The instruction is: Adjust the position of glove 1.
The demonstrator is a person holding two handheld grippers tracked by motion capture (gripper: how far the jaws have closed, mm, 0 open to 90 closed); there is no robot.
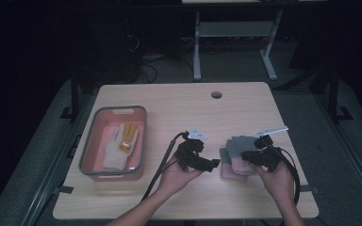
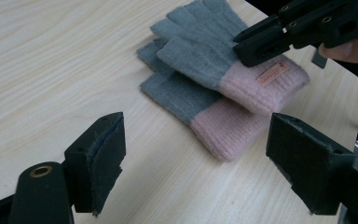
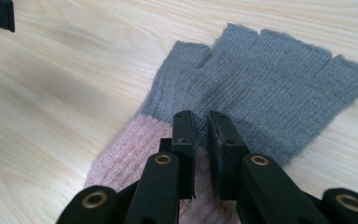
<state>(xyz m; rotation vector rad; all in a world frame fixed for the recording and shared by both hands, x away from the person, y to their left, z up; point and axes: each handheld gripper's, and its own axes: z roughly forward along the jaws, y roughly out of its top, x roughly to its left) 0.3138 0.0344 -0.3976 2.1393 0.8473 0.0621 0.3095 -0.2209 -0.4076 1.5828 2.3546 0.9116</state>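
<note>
Wooden table (image 1: pixel 179 108) seen from above, with a grey-rimmed pink tray (image 1: pixel 88 141) at its left side holding a pale work glove (image 1: pixel 118 147) with yellow patches; a round cable hole (image 1: pixel 216 94) sits near the far edge. The tray lies well apart from the hands, and nothing stands between the grippers and the work. At the right front of the table lies a pair of knitted gloves (image 2: pixel 223 88), fingerless, grey over the finger part and pink at the ribbed cuffs, stacked one on the other and slightly offset; the upper glove carries a small pink label (image 2: pixel 271 74) on its cuff. Right gripper (image 3: pixel 201 135): jaws drawn nearly together with a narrow slit between the pads, poised over the upper glove where grey meets pink; whether any wool is caught between the pads cannot be told. In the left gripper view, the same gripper reaches in from the upper right above the cuff. Left gripper (image 2: pixel 196 158): jaws spread wide, nothing between them, hovering above bare wood just beside the lower glove's pink cuff
</note>
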